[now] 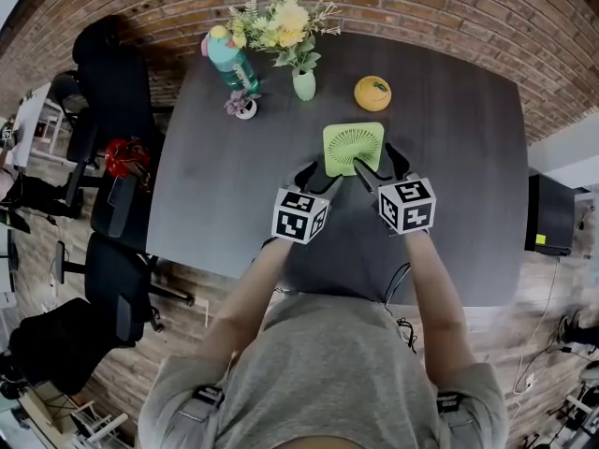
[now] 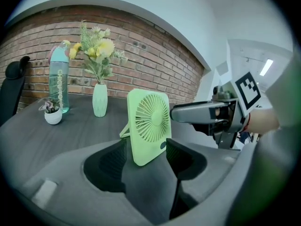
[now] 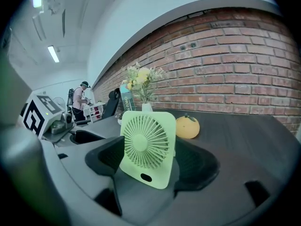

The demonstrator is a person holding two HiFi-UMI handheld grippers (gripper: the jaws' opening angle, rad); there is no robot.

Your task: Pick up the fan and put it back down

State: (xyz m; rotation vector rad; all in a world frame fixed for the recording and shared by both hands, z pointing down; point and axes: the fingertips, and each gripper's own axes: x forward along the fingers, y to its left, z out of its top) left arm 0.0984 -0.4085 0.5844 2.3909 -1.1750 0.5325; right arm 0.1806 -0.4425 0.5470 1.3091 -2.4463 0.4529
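A light green square fan [image 1: 353,147] stands upright on its fold-out stand on the dark table [image 1: 225,176], just ahead of both grippers. My left gripper [image 1: 318,177] sits at its near left corner and my right gripper [image 1: 379,165] at its near right side. In the left gripper view the fan [image 2: 149,125] rises between the wide-set jaws of the left gripper [image 2: 146,160], with the right gripper's jaw beside it. In the right gripper view the fan [image 3: 149,146] fills the gap of the right gripper [image 3: 148,167]. No pad visibly presses on it.
Behind the fan stand a pale green vase of flowers [image 1: 303,83], a teal bottle [image 1: 229,59], a small white pot plant [image 1: 244,108] and an orange fruit-shaped object [image 1: 372,93]. Black chairs [image 1: 112,92] line the table's left side. The brick wall runs behind.
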